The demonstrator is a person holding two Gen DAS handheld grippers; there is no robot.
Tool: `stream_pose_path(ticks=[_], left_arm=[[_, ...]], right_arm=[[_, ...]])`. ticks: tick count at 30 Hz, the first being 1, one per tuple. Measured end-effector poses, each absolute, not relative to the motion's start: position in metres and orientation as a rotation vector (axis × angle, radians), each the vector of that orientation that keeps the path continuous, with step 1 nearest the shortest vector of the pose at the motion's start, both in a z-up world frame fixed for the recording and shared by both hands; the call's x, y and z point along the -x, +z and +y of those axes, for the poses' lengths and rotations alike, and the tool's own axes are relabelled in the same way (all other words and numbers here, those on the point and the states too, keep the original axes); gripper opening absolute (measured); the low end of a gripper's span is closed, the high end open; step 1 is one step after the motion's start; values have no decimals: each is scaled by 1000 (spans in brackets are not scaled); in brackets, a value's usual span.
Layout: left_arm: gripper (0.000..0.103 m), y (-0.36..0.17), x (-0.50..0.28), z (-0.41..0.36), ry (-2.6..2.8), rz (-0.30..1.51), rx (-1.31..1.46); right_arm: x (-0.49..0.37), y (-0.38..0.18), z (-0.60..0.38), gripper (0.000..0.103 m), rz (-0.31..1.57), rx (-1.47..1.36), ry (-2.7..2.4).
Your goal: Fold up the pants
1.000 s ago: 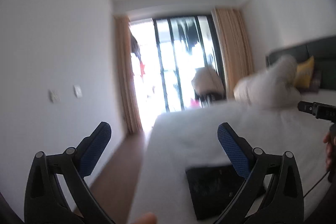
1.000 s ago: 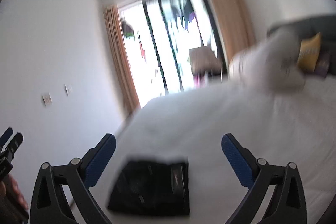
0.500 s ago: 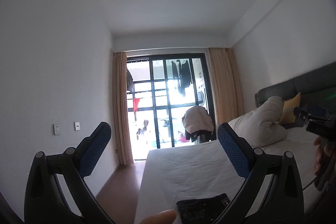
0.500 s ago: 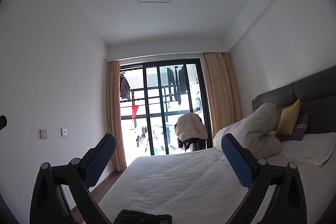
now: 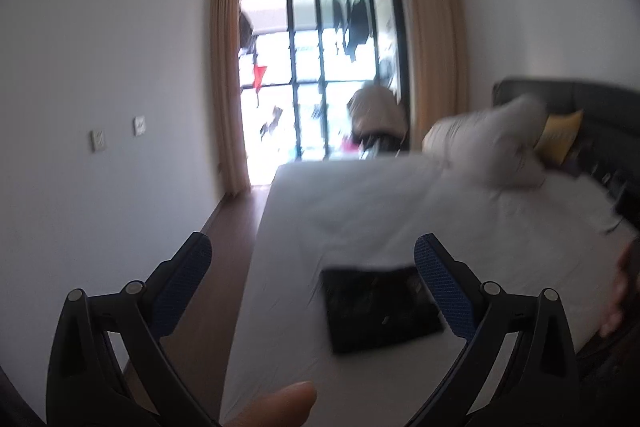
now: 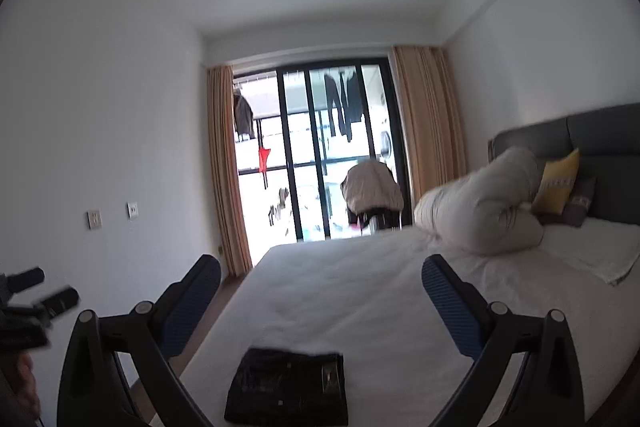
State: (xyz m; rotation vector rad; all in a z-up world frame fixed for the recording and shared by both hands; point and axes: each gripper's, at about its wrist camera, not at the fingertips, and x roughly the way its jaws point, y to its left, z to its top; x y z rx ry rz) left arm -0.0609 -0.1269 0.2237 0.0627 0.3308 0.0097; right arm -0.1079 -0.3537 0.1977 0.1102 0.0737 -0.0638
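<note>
My left gripper (image 5: pixel 312 263) is spread wide with nothing between its 2 blue-padded fingers (image 5: pixel 184 279), held above the near edge of the bed (image 5: pixel 360 211). My right gripper (image 6: pixel 320 291) is just as wide apart and also holds nothing. Neither touches the cloth.

The left wrist view is smeared by motion blur, so fine detail there is hard to read. A fingertip (image 5: pixel 276 405) pokes in at its bottom edge, and part of my other hand (image 5: pixel 618 291) is cut off at the right rim. In the right wrist view, the other gripper's dark body (image 6: pixel 28 303) shows only partly at the left edge.

I count 1 pair of pants (image 6: pixel 288 385): black, folded into a flat, compact rectangle, lying on the white sheet near the foot of the bed, below and between the fingers of the right gripper. In the left view its right edge is hidden behind the right finger.

Farther off sit 1 rolled pale duvet (image 6: pixel 484 211), 1 yellow pillow (image 6: pixel 558 181), the dark headboard (image 6: pixel 600 131), and 2 tan curtains (image 6: pixel 428 135) framing the glass doors (image 6: pixel 320 155).
</note>
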Motion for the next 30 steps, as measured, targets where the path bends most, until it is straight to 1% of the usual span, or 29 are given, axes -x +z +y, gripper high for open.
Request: stream_pose_path(ticks=[4, 8, 14, 15, 18, 30], left_arm=[[103, 163, 17, -125, 115, 572, -7], [103, 127, -2, -126, 115, 681, 24], [103, 110, -14, -134, 100, 720, 31], [103, 113, -30, -136, 97, 724, 32], [103, 110, -40, -135, 94, 739, 35], [103, 100, -41, -132, 77, 781, 35]], right_arm=[[89, 170, -353, 103, 226, -129, -106], [73, 147, -349, 103, 367, -130, -118], [65, 132, -328, 103, 477, -58, -112], [63, 129, -324, 103, 497, -46, -109], [60, 122, -316, 103, 542, -22, -105], [60, 110, -302, 103, 610, -12, -80]])
